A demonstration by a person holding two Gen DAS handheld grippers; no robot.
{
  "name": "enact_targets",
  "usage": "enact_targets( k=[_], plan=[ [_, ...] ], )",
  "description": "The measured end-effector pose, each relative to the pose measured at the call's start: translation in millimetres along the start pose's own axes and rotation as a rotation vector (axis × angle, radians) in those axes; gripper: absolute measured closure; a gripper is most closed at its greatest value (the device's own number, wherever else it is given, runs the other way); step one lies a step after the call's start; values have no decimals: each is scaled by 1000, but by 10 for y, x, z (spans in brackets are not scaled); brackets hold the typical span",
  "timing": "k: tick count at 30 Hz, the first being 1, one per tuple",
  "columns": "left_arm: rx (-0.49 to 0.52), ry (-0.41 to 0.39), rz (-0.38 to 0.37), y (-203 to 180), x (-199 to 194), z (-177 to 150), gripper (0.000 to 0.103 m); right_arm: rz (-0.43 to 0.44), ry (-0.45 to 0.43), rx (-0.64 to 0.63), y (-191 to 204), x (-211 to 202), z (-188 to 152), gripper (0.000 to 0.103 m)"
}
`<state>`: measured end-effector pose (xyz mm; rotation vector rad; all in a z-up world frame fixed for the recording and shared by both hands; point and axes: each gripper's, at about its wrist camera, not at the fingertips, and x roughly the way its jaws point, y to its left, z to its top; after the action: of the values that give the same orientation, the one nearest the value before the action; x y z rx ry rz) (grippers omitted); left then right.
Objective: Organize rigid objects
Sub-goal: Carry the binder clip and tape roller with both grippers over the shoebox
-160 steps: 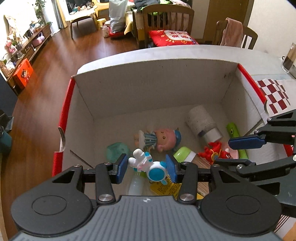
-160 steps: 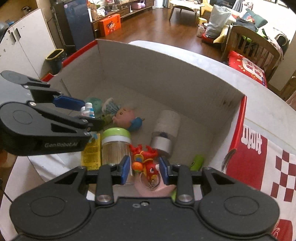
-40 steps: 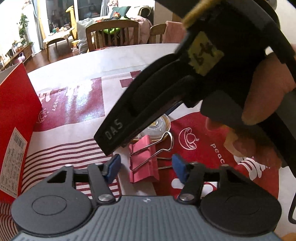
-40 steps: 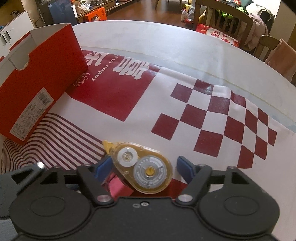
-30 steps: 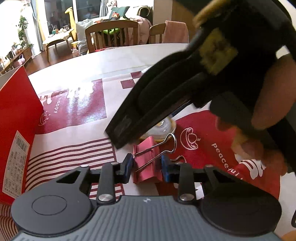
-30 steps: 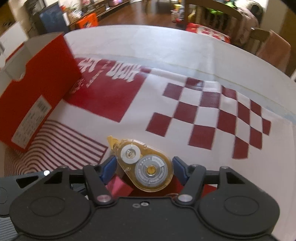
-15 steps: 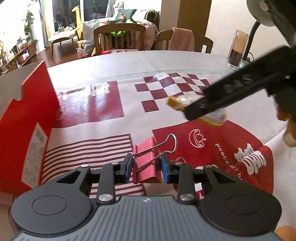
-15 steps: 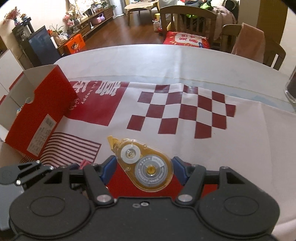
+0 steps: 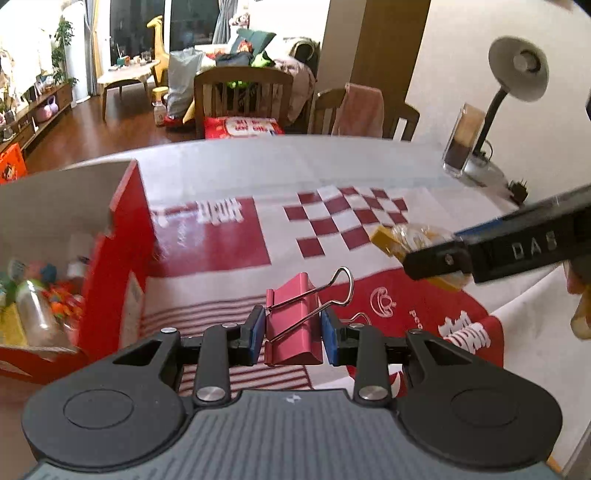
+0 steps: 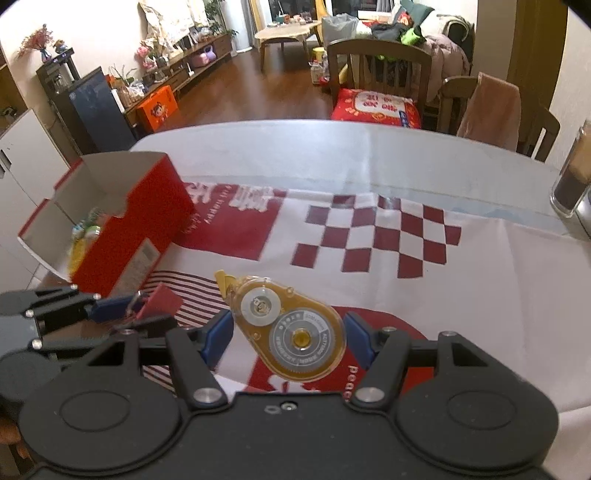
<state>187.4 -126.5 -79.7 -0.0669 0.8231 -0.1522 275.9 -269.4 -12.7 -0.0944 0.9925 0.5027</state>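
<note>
Left gripper (image 9: 293,328) clamping red binder clip (image 9: 291,325) above tablecloth; right gripper (image 10: 289,334) squeezing correction tape dispenser (image 10: 288,328). Red box (image 10: 125,236) waiting far left. Risk: smooth dispenser slipping out, clip twisting, grippers colliding over box.

Dark wood floor (image 10: 236,92); wooden chairs (image 9: 242,94) behind the table; low coffee table (image 10: 286,35); white walls (image 9: 454,74).

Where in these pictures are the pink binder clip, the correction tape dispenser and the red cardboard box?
Pink binder clip (image 9: 291,325), left wrist view: on its pink body.
Correction tape dispenser (image 10: 291,328), right wrist view: on its clear amber casing.
Red cardboard box (image 10: 147,218), right wrist view: on its red outer side wall.
</note>
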Motion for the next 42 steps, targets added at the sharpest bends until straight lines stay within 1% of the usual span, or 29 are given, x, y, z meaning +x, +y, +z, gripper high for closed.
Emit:
enact_targets(
  k=[5, 12, 20, 24, 29, 34, 38, 42],
  plan=[
    [-14, -40, -15, 244, -250, 121, 71, 0, -33, -13, 252, -128, 70, 38],
    [-12, -95, -10, 691, -596, 225, 71, 6, -67, -33, 716, -192, 189, 38],
    [-33, -119, 37, 1326, -877, 246, 71, 21, -89, -89, 1367, -89, 362, 38],
    [-48, -121, 65, 1689, -977, 244, 71, 23, -86, -111, 1649, 41, 456, 38],
    [-56, -121, 97, 2092, -1040, 233, 71, 25, -75, -135, 1980, 214, 545, 38],
    [-40, -118, 132, 2405, -986, 309, 71, 15, -56, -163, 2270, 446, 625, 38],
    [-29, -111, 163, 2653, -886, 396, 71, 0, -35, -187, 2440, 647, 679, 38],
    [-16, -82, 190, 2866, -710, 479, 71, -10, -11, -200, 2556, 865, 718, 38]
  ],
)
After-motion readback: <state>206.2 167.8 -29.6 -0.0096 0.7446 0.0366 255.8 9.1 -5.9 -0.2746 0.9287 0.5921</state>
